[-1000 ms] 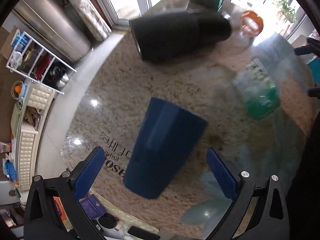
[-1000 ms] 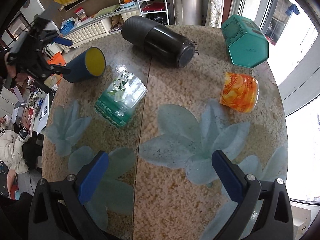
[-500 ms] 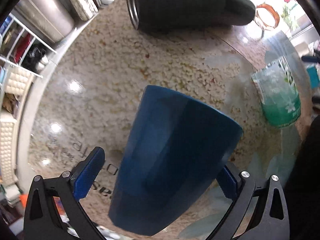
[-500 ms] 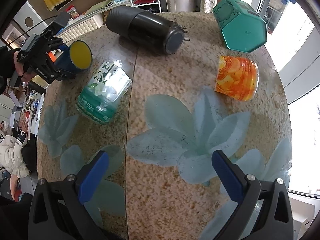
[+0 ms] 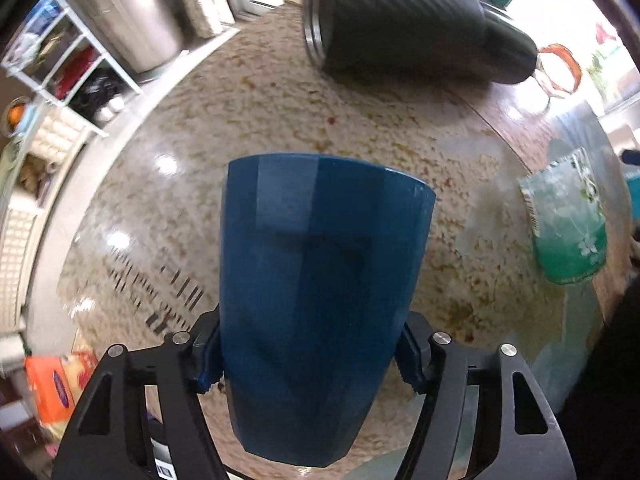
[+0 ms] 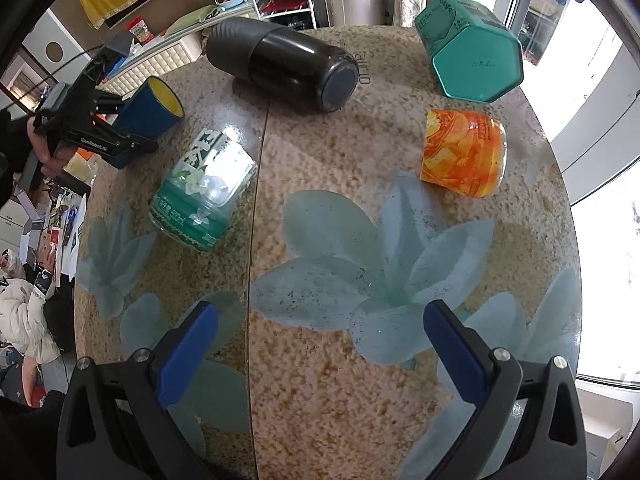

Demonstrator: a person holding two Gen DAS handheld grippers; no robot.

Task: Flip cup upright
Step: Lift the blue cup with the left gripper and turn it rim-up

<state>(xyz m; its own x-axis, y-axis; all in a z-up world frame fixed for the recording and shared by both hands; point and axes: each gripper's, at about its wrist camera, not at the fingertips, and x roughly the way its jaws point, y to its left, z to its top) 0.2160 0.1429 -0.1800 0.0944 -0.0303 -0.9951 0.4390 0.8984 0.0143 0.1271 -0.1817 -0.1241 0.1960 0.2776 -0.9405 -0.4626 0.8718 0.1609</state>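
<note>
Left gripper (image 5: 308,354) clamps blue cup (image 5: 316,300); only right view shows its seemingly yellow inside; right gripper (image 6: 320,354) gapes.

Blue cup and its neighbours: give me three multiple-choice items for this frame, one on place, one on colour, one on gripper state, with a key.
1. What lies nearest the blue cup on the table?
A. orange cup
B. green-labelled clear cup
C. teal hexagonal tin

2. The blue cup's inside is:
A. yellow
B. white
C. red

3. The left gripper is:
A. open above the cup
B. shut on the cup's body
C. out of view

Key: 1 B, the green-labelled clear cup lies just beside it in the right wrist view. 2 A, its mouth shows yellow there. 3 B, both pads press its sides; the right gripper is open.
</note>
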